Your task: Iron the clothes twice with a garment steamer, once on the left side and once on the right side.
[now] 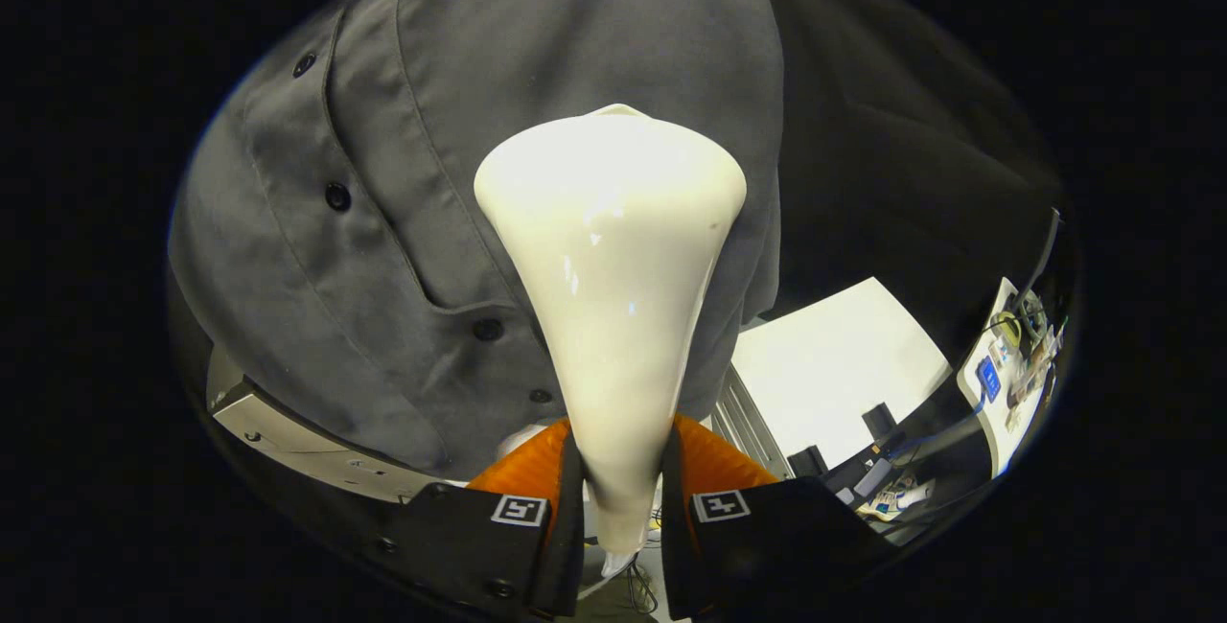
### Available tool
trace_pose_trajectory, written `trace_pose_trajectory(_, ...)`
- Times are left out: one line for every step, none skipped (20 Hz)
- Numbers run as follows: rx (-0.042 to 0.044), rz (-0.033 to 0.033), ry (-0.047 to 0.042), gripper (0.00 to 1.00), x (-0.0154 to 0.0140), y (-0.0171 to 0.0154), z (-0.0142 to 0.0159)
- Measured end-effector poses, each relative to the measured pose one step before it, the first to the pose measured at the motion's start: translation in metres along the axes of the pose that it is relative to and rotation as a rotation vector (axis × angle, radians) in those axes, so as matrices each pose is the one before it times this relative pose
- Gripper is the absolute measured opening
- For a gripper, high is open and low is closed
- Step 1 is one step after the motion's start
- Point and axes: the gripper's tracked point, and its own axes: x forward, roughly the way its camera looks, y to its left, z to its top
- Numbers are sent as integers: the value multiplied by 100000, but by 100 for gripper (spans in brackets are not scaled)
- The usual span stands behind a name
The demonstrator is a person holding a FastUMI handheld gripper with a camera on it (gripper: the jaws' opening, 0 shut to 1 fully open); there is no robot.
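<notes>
A white garment steamer (613, 278) stands up between my fingers, its narrow handle pinched by both and its wide head flaring out ahead. My gripper (621, 484) is shut on that handle. Beyond the head hangs a grey shirt (460, 125) with dark buttons (336, 196) down its placket and a buttoned pocket. The steamer head is against or very near the shirt's front, to the right of the button placket. Whether it touches the cloth I cannot tell.
A metal frame bar (297, 441) runs below the shirt's hem on the left. To the right lie a white table top (834, 364) and a desk with cables and small devices (997, 364). Black cloth hangs behind the shirt on the right.
</notes>
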Motion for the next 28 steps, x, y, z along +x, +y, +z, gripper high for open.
trace_pose_trajectory(176,-84,651,41,299,-93,-439)
trace_pose_trajectory(369,42,555,41,294,-110,-415)
trace_pose_trajectory(364,-31,635,41,267,-54,-360)
trace_pose_trajectory(221,-4,653,41,260,-113,-222)
trace_pose_trajectory(189,-128,582,41,450,-123,-335)
trace_pose_trajectory(84,-309,648,41,336,-214,-311)
trace_pose_trajectory(24,-285,812,41,164,-217,-476)
trace_pose_trajectory(115,-122,747,41,422,-90,-430)
trace_pose_trajectory(271,-104,903,41,377,-132,-360)
trace_pose_trajectory(248,-168,883,42,382,-181,-348)
trace_pose_trajectory(304,-244,882,42,78,-163,-543)
trace_pose_trajectory(153,-290,1093,41,355,-232,-353)
trace_pose_trajectory(19,-223,1099,41,331,-269,-536)
trace_pose_trajectory(136,-190,880,42,329,-215,-474)
trace_pose_trajectory(182,-124,884,42,270,-307,-677)
trace_pose_trajectory(136,-69,859,42,279,-130,-427)
trace_pose_trajectory(-2,-16,805,42,257,-160,-178)
trace_pose_trajectory(-145,-3,775,42,274,-176,-467)
trace_pose_trajectory(-128,-56,641,41,132,-251,-371)
trace_pose_trajectory(-244,-36,731,42,194,-91,-308)
trace_pose_trajectory(-428,188,724,42,173,-133,-400)
trace_pose_trajectory(-203,61,557,42,237,-244,-454)
trace_pose_trajectory(-88,156,665,42,134,-251,-235)
trace_pose_trajectory(63,53,699,42,164,-50,-364)
trace_pose_trajectory(30,114,636,42,248,-196,-342)
trace_pose_trajectory(-73,160,745,42,108,-161,-344)
trace_pose_trajectory(-135,183,795,42,190,-194,-314)
trace_pose_trajectory(-49,123,1004,42,190,-89,-365)
